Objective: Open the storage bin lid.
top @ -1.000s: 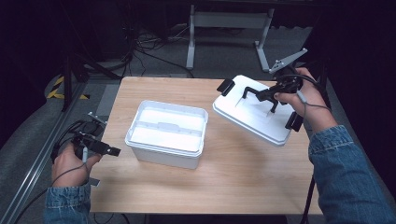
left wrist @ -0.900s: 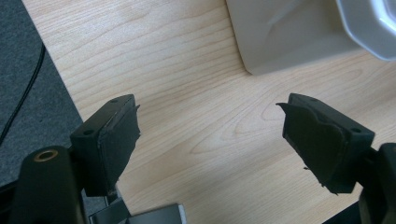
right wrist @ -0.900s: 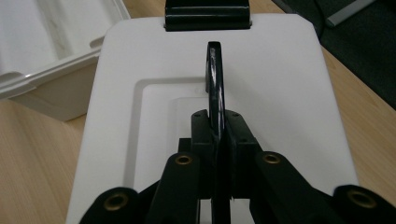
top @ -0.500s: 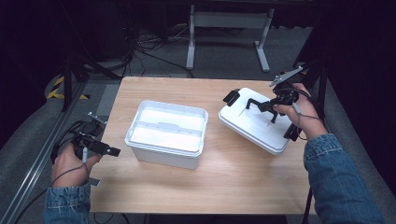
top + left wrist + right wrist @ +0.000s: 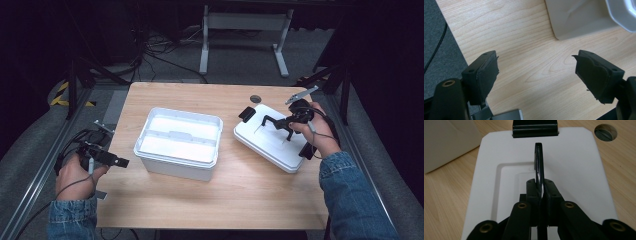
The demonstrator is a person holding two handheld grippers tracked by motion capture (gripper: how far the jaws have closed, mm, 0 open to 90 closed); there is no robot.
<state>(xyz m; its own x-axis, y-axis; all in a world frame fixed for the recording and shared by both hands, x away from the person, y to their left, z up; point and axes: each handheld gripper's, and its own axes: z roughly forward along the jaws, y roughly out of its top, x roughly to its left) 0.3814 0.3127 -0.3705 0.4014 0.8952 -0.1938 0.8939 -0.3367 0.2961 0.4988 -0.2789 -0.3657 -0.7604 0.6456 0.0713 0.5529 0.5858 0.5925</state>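
1. Fingers: my right gripper [image 5: 287, 121] is clamped on the thin black handle [image 5: 539, 162] of the white lid [image 5: 272, 142]; in the right gripper view the two pads press that strap from both sides. My left gripper [image 5: 536, 80] stands wide apart with nothing between the pads, over bare wood near the desk's left edge.
2. Lid: it lies on the desk [image 5: 200, 205] toward the right edge, just beside the open white box [image 5: 177, 145] but apart from it. A black latch [image 5: 535, 130] sits on its far edge in the right gripper view; I cannot tell whether the lid rests flat or is slightly raised at one side.
3. Box: it sits near the middle of the desk, long axis running left to right, open top facing up.
4. Governing relation: the box lies to the left of the held lid, and the lid's long axis is skewed relative to the box's. I judge that any seating move would need a leftward carry plus a turn to align the two outlines.
5. Nearer hand: the right gripper already holds the lid; the left is nearer the box's left end and could steady it.
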